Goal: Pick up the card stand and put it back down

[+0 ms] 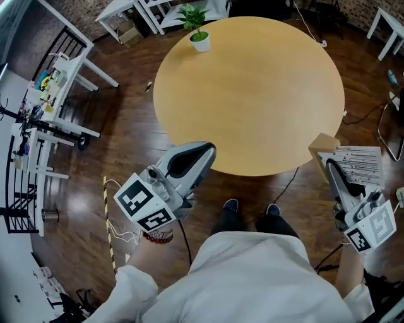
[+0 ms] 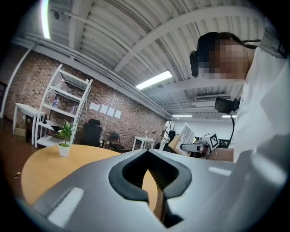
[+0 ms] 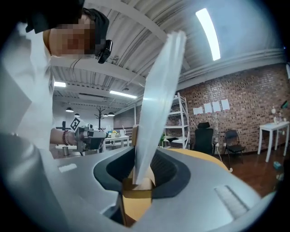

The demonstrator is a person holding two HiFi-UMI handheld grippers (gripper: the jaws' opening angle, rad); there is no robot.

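Observation:
The card stand (image 1: 323,147) is a light wooden block with a white printed card (image 1: 360,164) slotted in it. It hangs in the air off the round table's near right edge, and my right gripper (image 1: 331,165) is shut on its wooden base. In the right gripper view the card (image 3: 158,99) rises from the block (image 3: 138,192), which is pinched between the jaws of the right gripper (image 3: 138,186). My left gripper (image 1: 203,151) hovers over the table's near edge, shut and empty. In its own view the left gripper (image 2: 154,190) shows only a thin slit.
The round wooden table (image 1: 252,94) carries a small potted plant (image 1: 199,35) at its far side. White shelving (image 1: 53,94) stands at the left and white tables (image 1: 126,12) at the back. A cable (image 1: 287,183) runs over the dark floor near the person's shoes (image 1: 230,205).

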